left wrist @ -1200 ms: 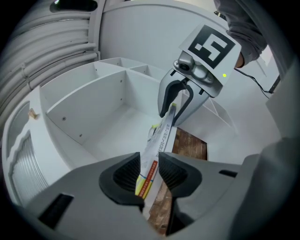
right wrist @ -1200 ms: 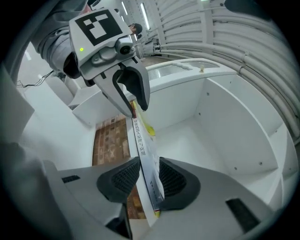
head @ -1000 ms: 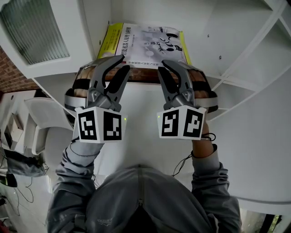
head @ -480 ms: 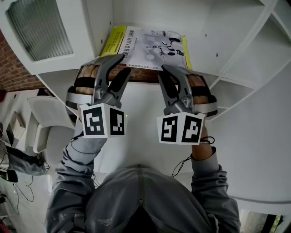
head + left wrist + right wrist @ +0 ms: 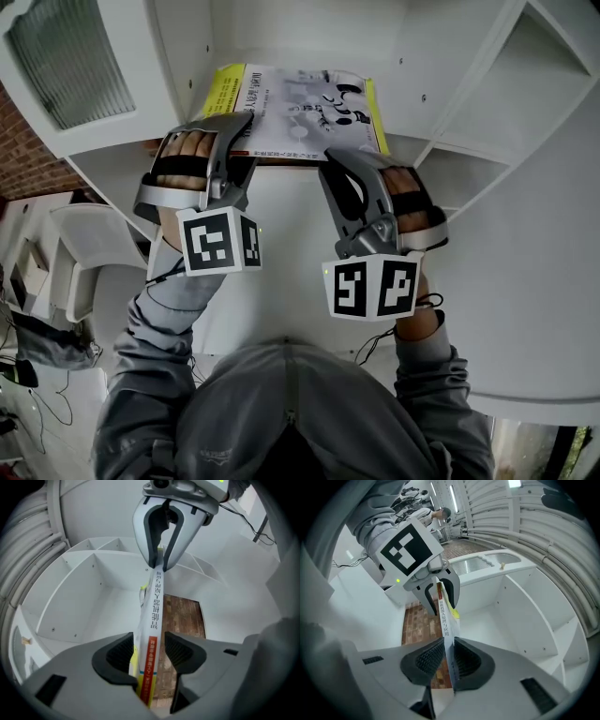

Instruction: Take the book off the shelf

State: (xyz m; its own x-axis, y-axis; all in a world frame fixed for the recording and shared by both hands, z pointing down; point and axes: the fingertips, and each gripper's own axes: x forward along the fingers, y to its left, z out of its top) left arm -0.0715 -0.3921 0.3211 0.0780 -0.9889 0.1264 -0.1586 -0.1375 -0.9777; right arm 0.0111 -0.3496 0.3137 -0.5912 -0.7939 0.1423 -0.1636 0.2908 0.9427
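Book point(image 5: 298, 101) in the head view: a thin paperback with a pale grey-white cover, dark artwork and yellow strips down both side margins. It lies flat in a compartment of the white shelf point(image 5: 122, 103), with its near edge at the front edge of the board. The left gripper point(image 5: 239, 150) and the right gripper point(image 5: 349, 169) both meet that near edge, the left at its left end, the right toward its right end

From the left gripper view, the book point(image 5: 154, 611) runs edge-on away from the camera, showing a white spine with black characters, a red band nearest the camera and yellow beside it. The left gripper point(image 5: 149, 656) has just been opening its jaws; they stand wide with the spine between them and a gap on one side. The right gripper point(image 5: 160, 559) sits on the far end

From the right gripper view, the right gripper point(image 5: 446, 660) is clamped narrow on the book point(image 5: 445, 620), both ribbed pads pressing its thin edge. Beyond, the left gripper point(image 5: 440, 597) straddles the red and yellow end
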